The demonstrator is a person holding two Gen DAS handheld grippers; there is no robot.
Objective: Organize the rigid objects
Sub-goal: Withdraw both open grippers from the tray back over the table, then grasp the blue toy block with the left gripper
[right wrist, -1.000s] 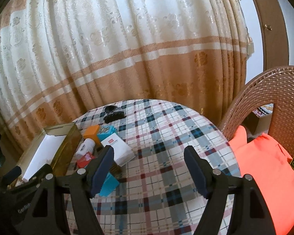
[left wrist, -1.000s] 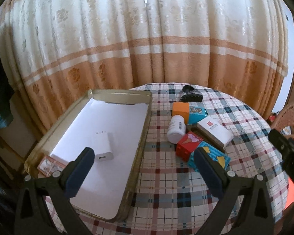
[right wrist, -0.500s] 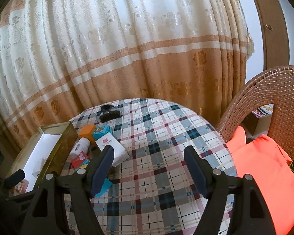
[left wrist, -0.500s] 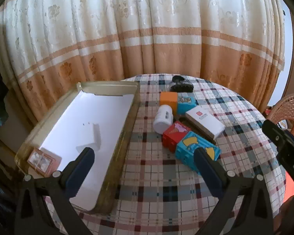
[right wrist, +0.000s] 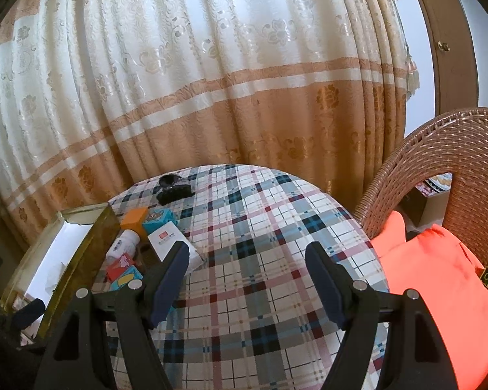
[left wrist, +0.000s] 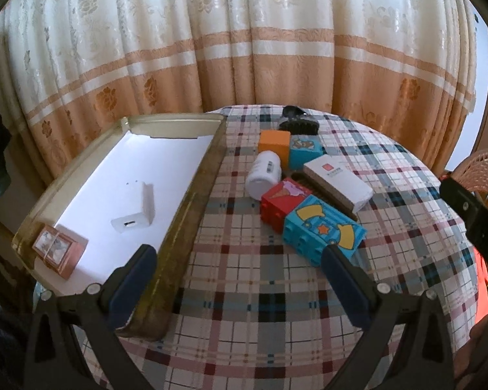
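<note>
Black object (left wrist: 297, 120) beyond blocks, indistinct

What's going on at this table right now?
A person is sorting small items into a tray. A white charger and a pink box already lie inside. The blocks, white bottle and white box sit clustered on the checked table. Both the left tool and the right tool are open and empty.
</note>
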